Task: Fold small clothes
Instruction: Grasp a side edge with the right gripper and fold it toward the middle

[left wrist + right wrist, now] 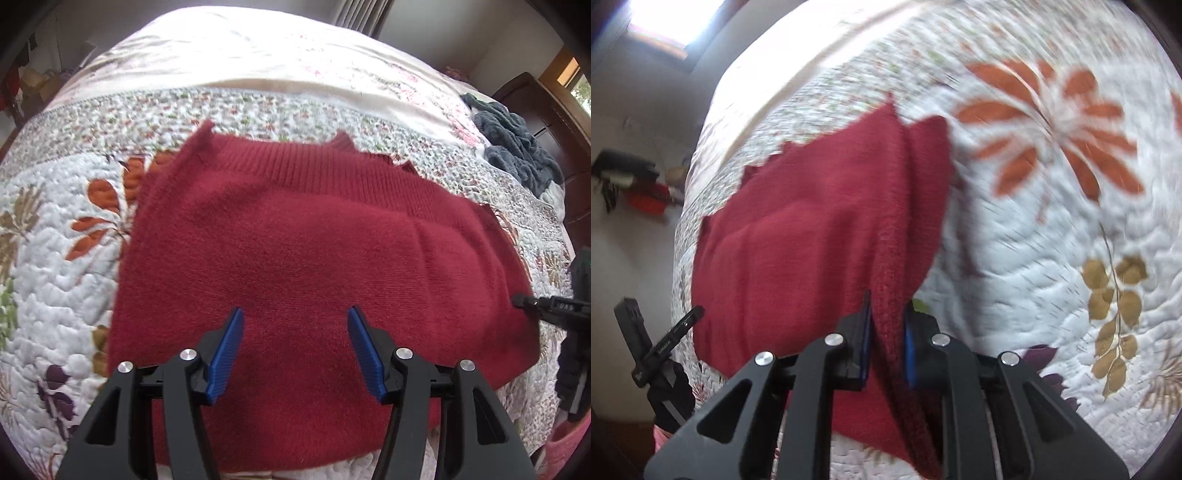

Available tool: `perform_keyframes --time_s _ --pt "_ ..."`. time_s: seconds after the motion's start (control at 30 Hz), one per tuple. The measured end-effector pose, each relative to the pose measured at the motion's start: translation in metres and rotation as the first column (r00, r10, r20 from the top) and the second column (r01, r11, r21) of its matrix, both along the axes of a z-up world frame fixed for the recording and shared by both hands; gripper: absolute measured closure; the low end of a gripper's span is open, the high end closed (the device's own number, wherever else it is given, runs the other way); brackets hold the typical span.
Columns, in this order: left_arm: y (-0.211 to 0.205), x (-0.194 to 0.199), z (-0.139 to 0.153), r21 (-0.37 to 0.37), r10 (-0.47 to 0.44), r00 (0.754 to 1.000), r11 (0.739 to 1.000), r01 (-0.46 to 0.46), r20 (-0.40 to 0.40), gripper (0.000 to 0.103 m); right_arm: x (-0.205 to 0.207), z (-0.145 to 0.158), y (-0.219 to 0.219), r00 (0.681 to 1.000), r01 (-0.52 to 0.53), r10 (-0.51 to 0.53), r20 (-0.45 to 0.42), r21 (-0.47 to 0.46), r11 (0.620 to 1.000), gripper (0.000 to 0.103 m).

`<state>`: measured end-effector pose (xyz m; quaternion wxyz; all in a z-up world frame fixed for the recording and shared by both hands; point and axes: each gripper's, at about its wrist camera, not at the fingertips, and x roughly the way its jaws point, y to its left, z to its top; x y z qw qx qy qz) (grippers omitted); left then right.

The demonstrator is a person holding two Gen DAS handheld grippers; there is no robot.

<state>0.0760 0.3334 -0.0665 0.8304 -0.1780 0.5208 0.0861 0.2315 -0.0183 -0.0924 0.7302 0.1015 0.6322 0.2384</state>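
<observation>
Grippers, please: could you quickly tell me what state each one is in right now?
Left gripper: open, jaws apart above the red sweater, holding nothing.
Right gripper: jaws closed on a fold of the red sweater.

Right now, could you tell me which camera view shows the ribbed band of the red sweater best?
The left wrist view: the ribbed band runs sharp and unobstructed across the red sweater beyond the open left gripper. The right wrist view is motion-blurred; there the right gripper pinches a fold, and no ribbing is discernible.
</observation>
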Motion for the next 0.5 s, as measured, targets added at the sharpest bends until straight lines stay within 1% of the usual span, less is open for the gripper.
perform_keyframes --time_s 0.07,0.2,0.33,0.5 --pt "0.004 -0.002 0.003 -0.017 0.009 1.0 1.0 -0.009 0.003 0.044 -0.005 0.018 0.02 0.999 -0.037 0.037 0.036 -0.004 0.999 0.09" --pt "0.013 -0.004 0.008 -0.041 0.029 0.999 0.999 -0.029 0.014 0.044 -0.016 0.042 0.064 0.988 -0.119 0.122 0.092 -0.037 0.992 0.09" --pt "0.016 -0.006 0.01 -0.053 0.037 0.999 0.998 -0.036 0.022 0.044 -0.028 0.049 0.107 0.973 -0.19 0.198 0.121 -0.077 0.979 0.09" --pt "0.018 -0.008 0.009 -0.071 0.042 0.999 0.997 -0.04 0.028 0.044 -0.04 0.042 0.151 0.956 -0.253 0.269 0.12 -0.131 0.958 0.09"
